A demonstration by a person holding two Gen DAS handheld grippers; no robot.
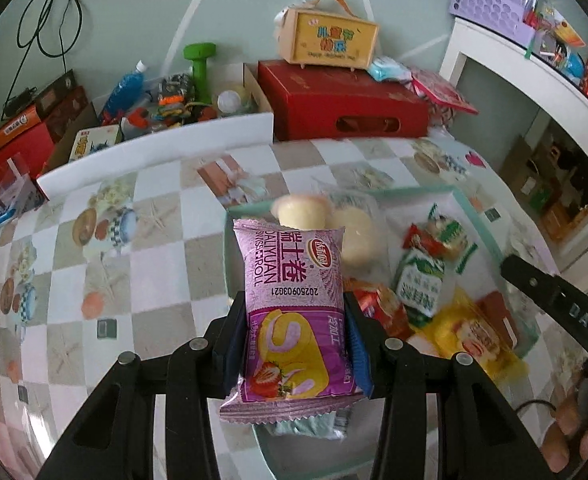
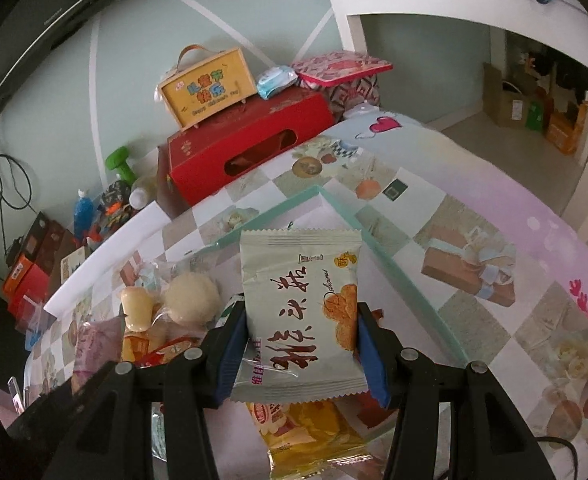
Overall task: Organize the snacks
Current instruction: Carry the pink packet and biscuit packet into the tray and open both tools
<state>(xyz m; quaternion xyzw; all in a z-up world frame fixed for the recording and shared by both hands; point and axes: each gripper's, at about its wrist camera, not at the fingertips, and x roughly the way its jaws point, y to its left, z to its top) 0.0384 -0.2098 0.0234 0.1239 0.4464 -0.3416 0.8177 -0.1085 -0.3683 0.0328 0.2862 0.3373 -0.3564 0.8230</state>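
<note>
Above the tray (image 1: 460,196), the left gripper (image 1: 299,330) clamped a purple roll (image 1: 294,304); the right gripper (image 2: 303,340) clamped a pale biscuit pack (image 2: 300,312), likely for sorting.

A tray (image 1: 460,196) sits on a table (image 1: 154,248), holding a heap of wrapped snacks (image 1: 418,280). Over the tray's near left part, the left gripper (image 1: 298,320) clamps a Swiss roll packet (image 1: 294,300). To its right, the right gripper (image 2: 302,332) clamps a biscuit packet (image 2: 302,300) above the tray. At the table's far edge stands a flat box (image 1: 342,100) with a small handled case (image 1: 326,38) on top. Left of that box lies an open carton (image 1: 214,120) of oddments.
</note>
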